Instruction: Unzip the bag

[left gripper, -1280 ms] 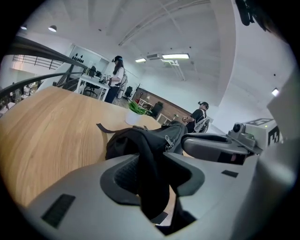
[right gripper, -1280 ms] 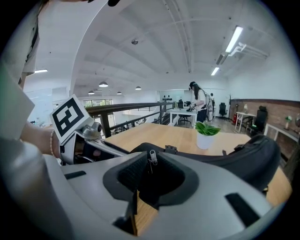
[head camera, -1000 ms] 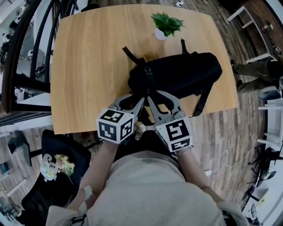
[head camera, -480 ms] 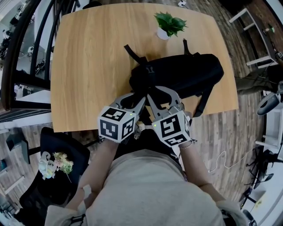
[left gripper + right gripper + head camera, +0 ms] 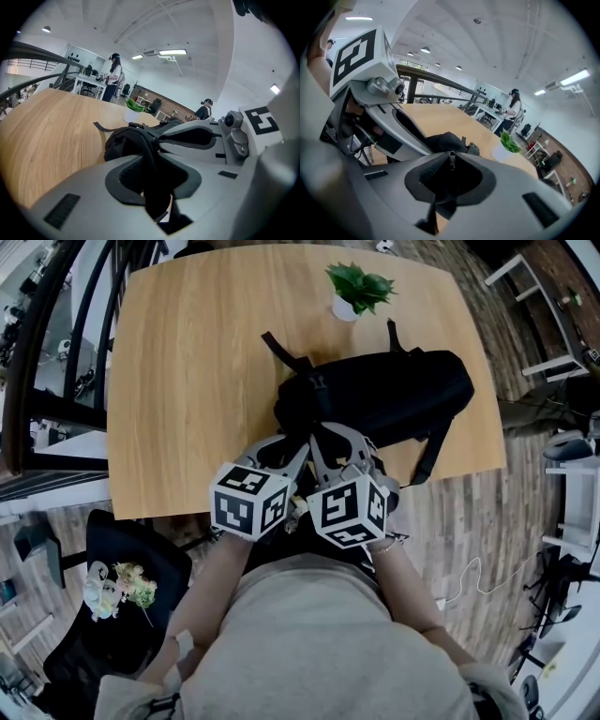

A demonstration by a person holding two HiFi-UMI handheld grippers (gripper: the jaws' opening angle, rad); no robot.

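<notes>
Bag (image 5: 394, 395) sits at the near edge of the worktop (image 5: 187, 381). Left gripper (image 5: 152, 171) is clamped on its fabric. Right gripper (image 5: 451, 168) jaws have just been closing, now pinching the zip pull (image 5: 451, 157). We pull along the teeth and keep the left side taut.

Wooden table (image 5: 187, 381) with bag (image 5: 394, 395), potted plant (image 5: 356, 292)

1. A pale wooden table (image 5: 187, 381) fills the upper middle of the head view. Wood-plank floor (image 5: 469, 521) shows to its right and below it.
2. A dark curved railing (image 5: 47, 343) runs down the left edge.
3. At lower left stands a black chair (image 5: 131, 549) with a bundle of flowers (image 5: 117, 592) on it.
4. White furniture legs (image 5: 530, 296) stand at upper right, and a white cable (image 5: 473, 577) lies on the floor at right.
5. In the left gripper view, lit strip lamps (image 5: 172, 52) hang on a white ceiling at top centre. A brick wall (image 5: 171, 107) closes the far end.
</notes>
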